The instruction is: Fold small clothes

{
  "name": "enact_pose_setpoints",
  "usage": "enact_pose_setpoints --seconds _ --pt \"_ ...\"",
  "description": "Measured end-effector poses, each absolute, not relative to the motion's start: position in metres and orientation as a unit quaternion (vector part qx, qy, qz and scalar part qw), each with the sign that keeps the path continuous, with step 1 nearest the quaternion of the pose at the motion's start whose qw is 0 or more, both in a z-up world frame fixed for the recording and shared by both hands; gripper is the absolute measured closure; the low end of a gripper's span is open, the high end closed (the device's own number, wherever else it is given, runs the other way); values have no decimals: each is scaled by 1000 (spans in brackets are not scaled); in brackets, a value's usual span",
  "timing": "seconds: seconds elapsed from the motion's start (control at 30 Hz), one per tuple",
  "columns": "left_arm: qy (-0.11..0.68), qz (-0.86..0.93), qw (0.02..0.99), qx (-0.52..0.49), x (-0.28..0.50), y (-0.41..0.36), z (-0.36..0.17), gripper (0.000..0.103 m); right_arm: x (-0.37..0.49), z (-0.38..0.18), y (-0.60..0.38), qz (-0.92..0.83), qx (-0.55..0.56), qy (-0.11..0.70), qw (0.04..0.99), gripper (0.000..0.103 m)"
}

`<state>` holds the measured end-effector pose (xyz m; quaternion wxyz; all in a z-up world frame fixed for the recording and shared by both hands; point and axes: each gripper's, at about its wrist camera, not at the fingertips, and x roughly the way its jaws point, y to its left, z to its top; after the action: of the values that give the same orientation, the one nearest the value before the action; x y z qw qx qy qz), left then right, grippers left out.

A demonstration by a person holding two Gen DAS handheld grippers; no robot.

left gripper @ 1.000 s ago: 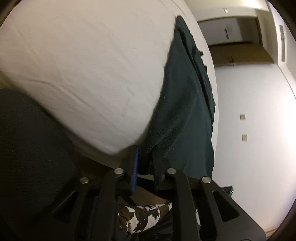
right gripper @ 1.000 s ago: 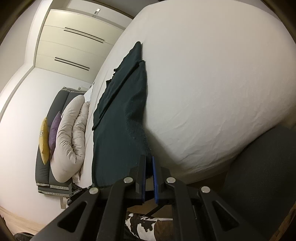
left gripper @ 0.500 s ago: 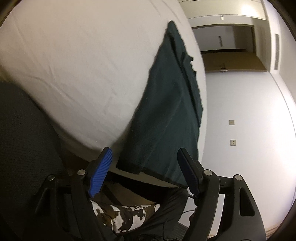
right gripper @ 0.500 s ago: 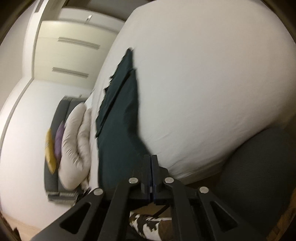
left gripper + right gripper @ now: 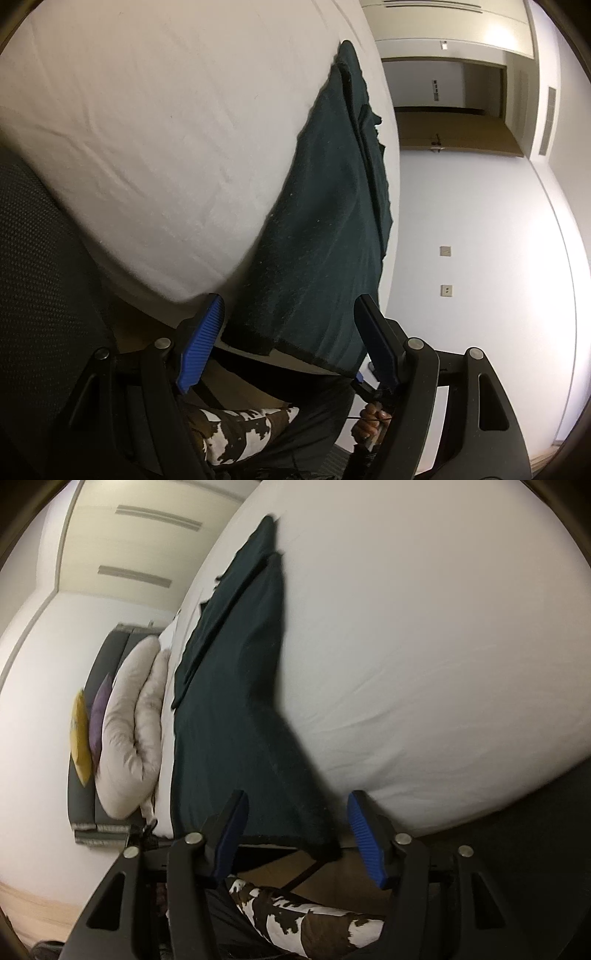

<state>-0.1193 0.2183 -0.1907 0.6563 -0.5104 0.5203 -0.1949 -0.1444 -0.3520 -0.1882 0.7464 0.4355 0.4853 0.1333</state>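
Dark green garment (image 5: 325, 221) lies spread flat on the white bed (image 5: 166, 147), running lengthwise away from the bed's near edge, its hem hanging just over that edge. A second layer or folded part lies along one long side toward the far end. Left gripper (image 5: 291, 332) spread wide, blue pads (image 5: 201, 341) either side of the hem at the near edge, holding nothing. Right gripper (image 5: 295, 823) likewise spread, nothing between its fingers; the garment's (image 5: 236, 701) near corner (image 5: 321, 834) droops over the bed's (image 5: 443, 627) edge between them, slightly blurred. Below the bed edge: cow-patterned fabric (image 5: 303, 919) and a dark mesh chair (image 5: 40, 277). Beyond the bed's far side, right view: rolled cream duvet (image 5: 129, 723), yellow cushion (image 5: 79, 742), purple cushion (image 5: 99, 705).
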Motion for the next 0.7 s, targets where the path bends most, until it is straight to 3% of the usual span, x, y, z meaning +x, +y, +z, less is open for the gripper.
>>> enact_pose_setpoints --seconds 0.13,0.2,0.3,0.7 --pt "505 -205 646 -534 -120 222 -194 31 -136 -198 -336 144 424 503 739 71" --pt "504 -206 646 -535 -120 221 -194 31 -133 -204 -331 141 428 508 734 83" --pt "508 -205 647 -531 -119 219 -193 31 -135 -206 -331 133 431 506 735 94" --pt "511 -202 641 -536 -122 218 -195 31 -156 -157 -368 91 472 405 778 96"
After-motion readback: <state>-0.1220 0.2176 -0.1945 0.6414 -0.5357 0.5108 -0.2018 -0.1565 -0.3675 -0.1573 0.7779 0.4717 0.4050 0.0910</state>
